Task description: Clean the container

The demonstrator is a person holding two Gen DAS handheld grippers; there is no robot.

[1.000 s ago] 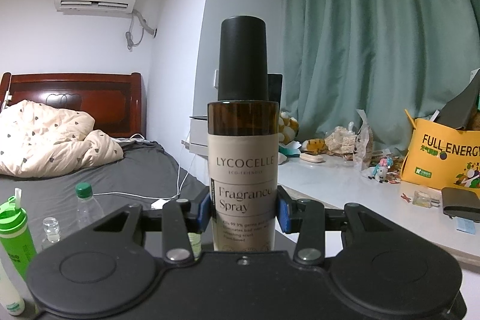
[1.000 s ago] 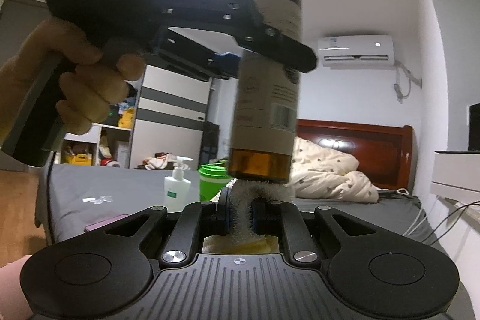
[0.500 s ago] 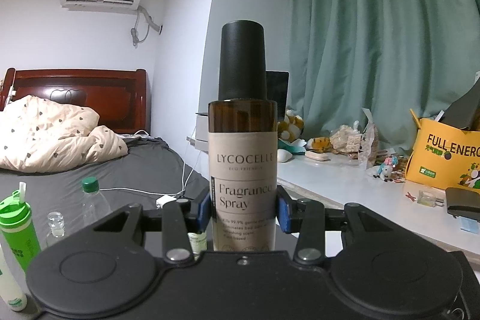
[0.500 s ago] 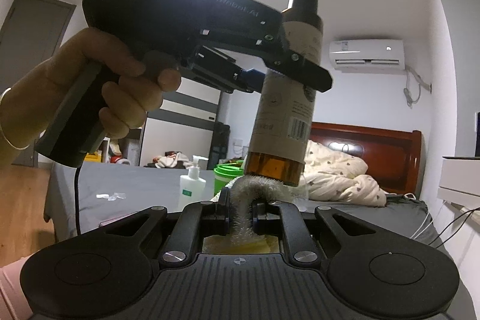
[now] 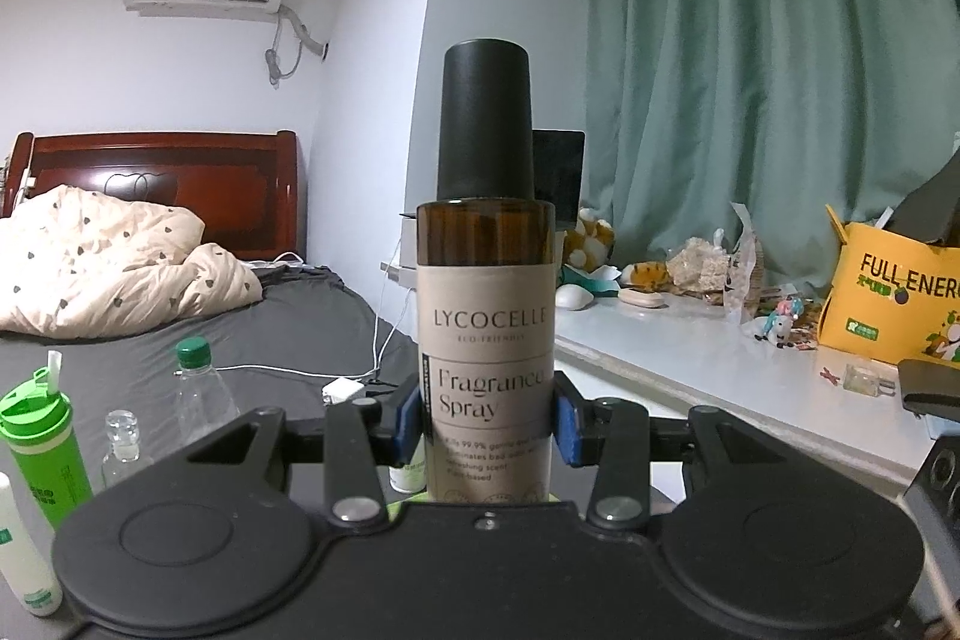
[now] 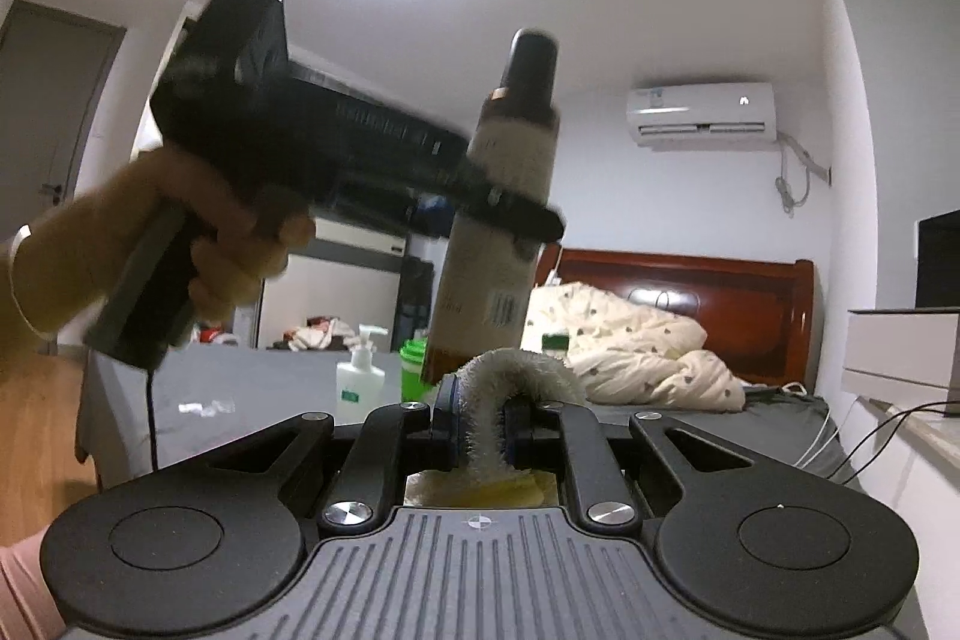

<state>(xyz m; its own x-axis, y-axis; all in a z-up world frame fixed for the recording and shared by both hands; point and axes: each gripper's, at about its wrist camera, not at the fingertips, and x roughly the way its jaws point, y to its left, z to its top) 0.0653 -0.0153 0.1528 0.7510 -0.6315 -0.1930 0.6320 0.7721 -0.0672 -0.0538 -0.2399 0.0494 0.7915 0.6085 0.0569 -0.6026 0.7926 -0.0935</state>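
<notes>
My left gripper [image 5: 486,415] is shut on a brown spray bottle [image 5: 486,316] with a black cap and a beige "Fragrance Spray" label, held upright in the air. In the right wrist view the same bottle [image 6: 501,232] shows, tilted and blurred, in the left gripper [image 6: 498,205] held by a hand. My right gripper [image 6: 483,421] is shut on a grey fuzzy cloth [image 6: 510,382] that bends over to the right. The cloth's top sits just right of the bottle's base; I cannot tell whether they touch.
A grey bed [image 5: 282,340] below carries a green bottle [image 5: 42,442], a small glass bottle [image 5: 123,439], a green-capped clear bottle [image 5: 201,388] and a pump bottle [image 6: 360,376]. A white desk [image 5: 690,370] with clutter and a yellow box [image 5: 894,304] stands on the right.
The left gripper with the bottle has moved away from the right camera and tilted. The bottle's base no longer presses down on the cloth, which now arches free to the right.
</notes>
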